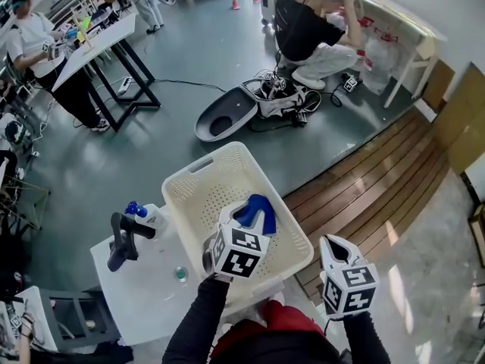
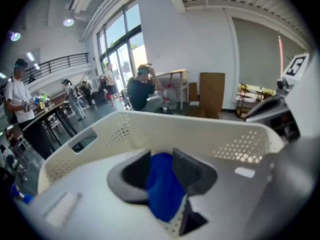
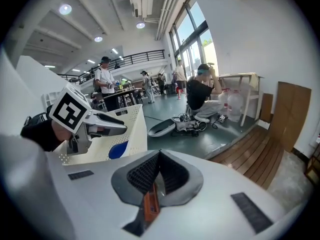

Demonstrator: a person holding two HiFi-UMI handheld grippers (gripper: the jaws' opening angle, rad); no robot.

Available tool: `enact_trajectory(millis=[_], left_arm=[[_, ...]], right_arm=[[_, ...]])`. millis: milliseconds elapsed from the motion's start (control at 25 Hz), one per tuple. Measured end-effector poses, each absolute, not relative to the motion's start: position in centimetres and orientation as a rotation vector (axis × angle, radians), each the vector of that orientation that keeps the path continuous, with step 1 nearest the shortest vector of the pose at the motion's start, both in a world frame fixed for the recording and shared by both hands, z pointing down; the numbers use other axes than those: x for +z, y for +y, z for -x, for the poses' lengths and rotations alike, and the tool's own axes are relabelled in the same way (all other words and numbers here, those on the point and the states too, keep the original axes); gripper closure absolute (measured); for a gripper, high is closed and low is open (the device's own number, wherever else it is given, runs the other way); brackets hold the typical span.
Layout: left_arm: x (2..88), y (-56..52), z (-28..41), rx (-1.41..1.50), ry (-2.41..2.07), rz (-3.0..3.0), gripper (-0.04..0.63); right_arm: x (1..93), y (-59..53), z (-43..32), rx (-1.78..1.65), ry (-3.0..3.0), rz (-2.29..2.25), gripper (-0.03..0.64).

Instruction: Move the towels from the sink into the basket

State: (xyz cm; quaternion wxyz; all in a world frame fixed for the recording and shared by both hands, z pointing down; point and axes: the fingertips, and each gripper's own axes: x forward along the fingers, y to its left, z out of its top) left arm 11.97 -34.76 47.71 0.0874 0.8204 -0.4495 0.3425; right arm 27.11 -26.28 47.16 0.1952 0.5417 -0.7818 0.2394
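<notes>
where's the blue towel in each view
Head view: centre, blue towel over the white basket.
Left gripper view: low centre, between the left tool's jaws.
Right gripper view: left of centre, a small blue patch at the basket.
Shared landmark: the white basket.

no legible text or numbers; square code markers [image 1: 241, 252] on left gripper [image 1: 255, 213], right gripper [image 1: 333, 242].

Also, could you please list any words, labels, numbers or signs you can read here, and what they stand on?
No readable words or numbers anywhere.
Left tool and right tool: black-and-white square patterns on their cubes, no letters.
White plastic bags by the far table: red print, too blurred to read.
</notes>
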Motion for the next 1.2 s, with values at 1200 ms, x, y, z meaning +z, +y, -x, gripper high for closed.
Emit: enact_trajectory(millis=[1200], left_arm=[[36.4, -29.0, -7.0, 0.588, -1.600, -2.530, 0.586]], right_arm=[[38.8, -23.3, -22.7, 0.462, -2.355, -1.579, 0.609]])
